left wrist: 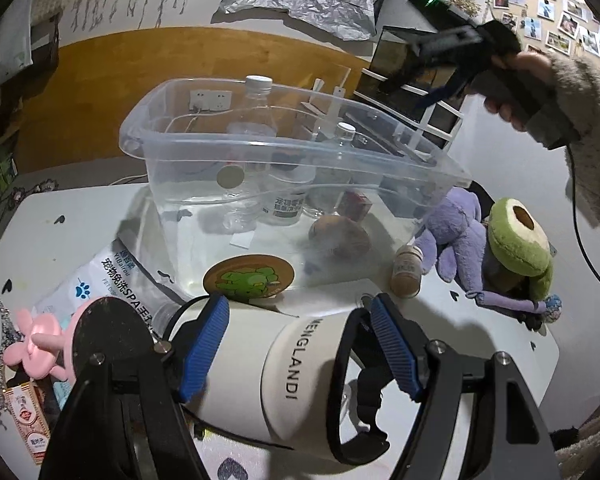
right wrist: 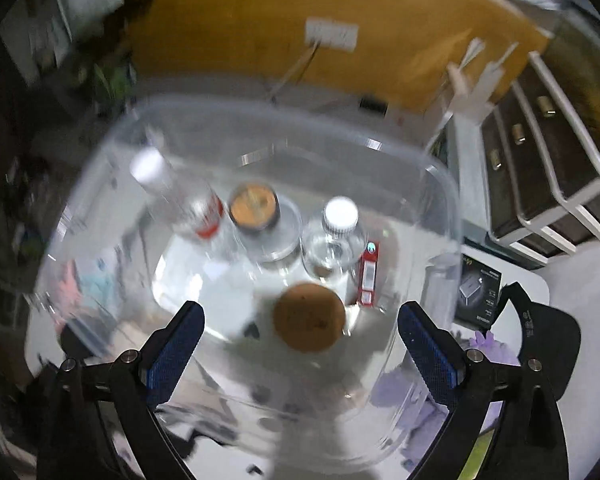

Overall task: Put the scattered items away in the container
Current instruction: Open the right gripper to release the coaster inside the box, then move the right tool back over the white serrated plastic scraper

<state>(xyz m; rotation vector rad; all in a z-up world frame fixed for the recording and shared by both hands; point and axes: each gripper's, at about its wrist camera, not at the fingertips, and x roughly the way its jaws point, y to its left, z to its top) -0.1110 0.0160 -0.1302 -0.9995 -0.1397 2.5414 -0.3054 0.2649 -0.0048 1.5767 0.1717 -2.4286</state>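
A clear plastic bin (left wrist: 172,136) stands on the white table (left wrist: 60,248); it holds clear bottles (left wrist: 256,112), a red box (right wrist: 368,276) and a brown round item (right wrist: 308,320). My left gripper (left wrist: 296,344) is shut on a white cup lettered MENGLANDI (left wrist: 284,376) with a black strap, held low in front of the bin. My right gripper (right wrist: 300,348) is open and empty, hovering above the bin (right wrist: 440,184); it also shows in the left wrist view (left wrist: 440,44), held up at the back right.
A purple plush (left wrist: 456,236) and a green plush (left wrist: 520,240) lie right of the bin beside a small brown jar (left wrist: 406,272). A round green coaster (left wrist: 248,276), a wipes pack (left wrist: 112,280) and a pink toy (left wrist: 40,340) lie at the front left.
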